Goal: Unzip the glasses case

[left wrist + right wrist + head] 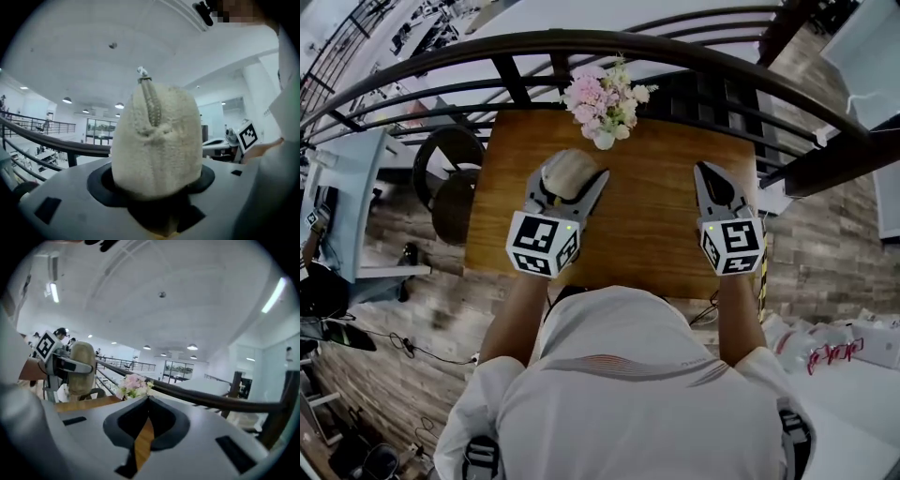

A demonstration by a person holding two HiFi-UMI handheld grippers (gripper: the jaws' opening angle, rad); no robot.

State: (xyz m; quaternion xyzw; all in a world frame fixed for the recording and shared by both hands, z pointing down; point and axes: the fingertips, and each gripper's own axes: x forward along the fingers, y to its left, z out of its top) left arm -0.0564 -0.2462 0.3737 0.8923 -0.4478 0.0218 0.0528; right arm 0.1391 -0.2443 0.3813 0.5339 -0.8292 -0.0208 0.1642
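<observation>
A cream, fuzzy glasses case is held off the wooden table, and my left gripper is shut on it. In the left gripper view the case fills the space between the jaws. Its zip runs down from the top end, where the small metal zip pull sticks up. My right gripper hovers over the right side of the table, shut with nothing between its jaws. The right gripper view shows its jaws pressed together and the held case off to the left.
A small white vase of pink flowers stands at the table's far edge. A dark curved railing runs behind the table. A round dark stool stands to the left of the table.
</observation>
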